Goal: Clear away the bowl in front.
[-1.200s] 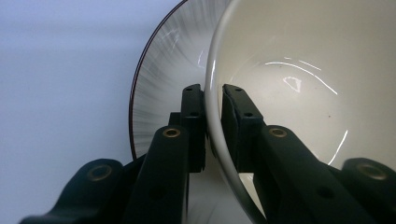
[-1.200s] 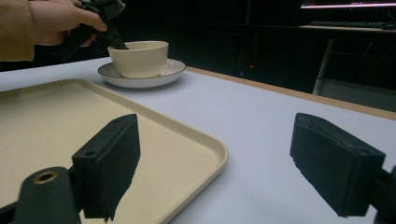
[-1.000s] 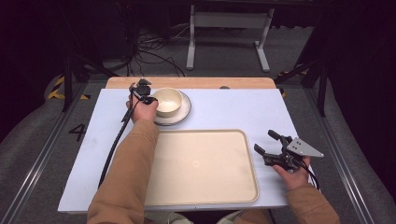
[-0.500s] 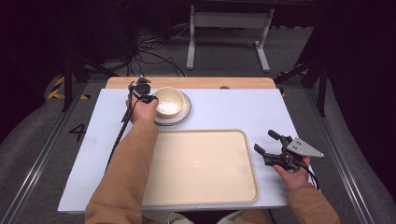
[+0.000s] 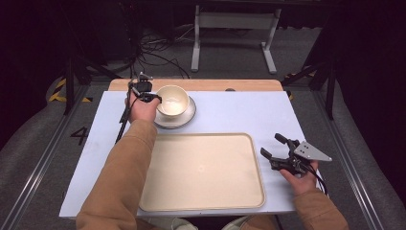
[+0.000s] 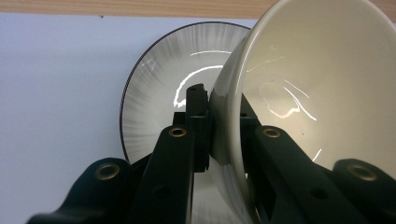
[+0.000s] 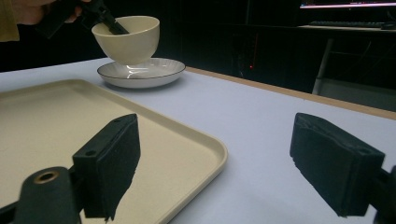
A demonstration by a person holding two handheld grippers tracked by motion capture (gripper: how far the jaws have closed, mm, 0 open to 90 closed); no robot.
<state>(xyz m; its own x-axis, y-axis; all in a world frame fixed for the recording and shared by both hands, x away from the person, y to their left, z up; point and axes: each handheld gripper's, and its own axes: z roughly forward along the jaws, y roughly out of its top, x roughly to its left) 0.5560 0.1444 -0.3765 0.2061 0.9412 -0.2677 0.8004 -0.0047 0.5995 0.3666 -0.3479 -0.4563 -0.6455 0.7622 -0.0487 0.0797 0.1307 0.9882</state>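
A cream bowl (image 5: 173, 99) hangs tilted just above a white saucer with a dark rim (image 5: 184, 119) at the far left of the table. My left gripper (image 5: 155, 99) is shut on the bowl's near rim, one jaw inside and one outside; the left gripper view shows the bowl wall (image 6: 299, 79) pinched between the pads above the saucer (image 6: 159, 88). In the right gripper view the bowl (image 7: 128, 39) is lifted off the saucer (image 7: 142, 72). My right gripper (image 5: 272, 146) stands open near the tray's right edge, nothing between its jaws.
A large cream tray (image 5: 203, 170) lies in the middle of the pale blue table top (image 5: 239, 112); its corner (image 7: 205, 149) reaches under my right gripper. A wooden strip (image 5: 201, 85) runs along the far edge. Cables and a metal stand are on the floor beyond.
My left gripper has lifted the bowl off the saucer and tilted it. The right hand has stayed in place.
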